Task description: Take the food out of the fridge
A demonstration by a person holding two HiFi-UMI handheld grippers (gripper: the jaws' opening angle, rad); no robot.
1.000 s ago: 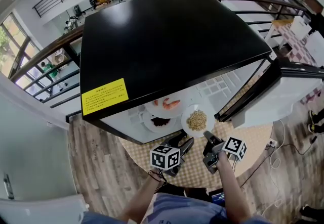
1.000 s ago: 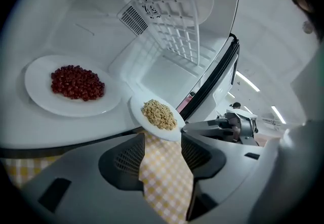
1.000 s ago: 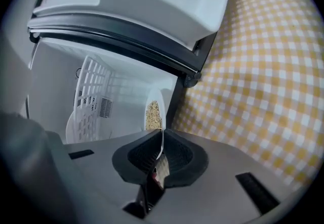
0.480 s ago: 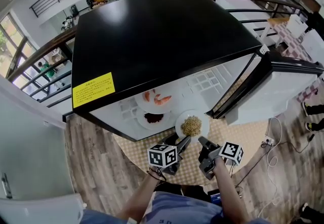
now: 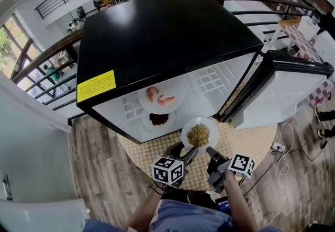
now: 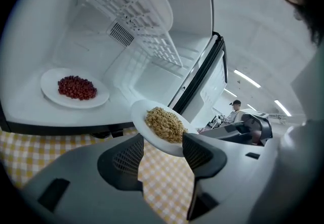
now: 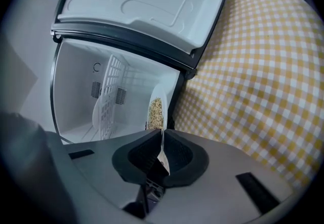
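A black-topped fridge (image 5: pixel 167 37) stands open on a round table. Inside lie a plate of shrimp (image 5: pixel 161 97) and a plate of red beans (image 5: pixel 158 119) (image 6: pixel 76 88). A white plate of pale grains (image 5: pixel 199 134) (image 6: pixel 163 126) hangs just outside the fridge mouth, above the checked cloth. My right gripper (image 5: pixel 212 155) (image 7: pixel 162 139) is shut on that plate's near rim, seen edge-on in the right gripper view (image 7: pixel 156 112). My left gripper (image 5: pixel 183 153) (image 6: pixel 163 153) is open just left of it. The plate's rim shows between its fingertips, and neither pad presses it.
The fridge door (image 5: pixel 282 89) stands swung out at the right. A yellow checked cloth (image 5: pixel 157 157) covers the table under the grippers. A white wire shelf (image 6: pixel 136 15) leans inside the fridge. Cables (image 5: pixel 277 147) lie on the wooden floor at the right.
The plate of grains has come out of the fridge mouth toward me, carried by the right gripper. Both grippers have drawn back.
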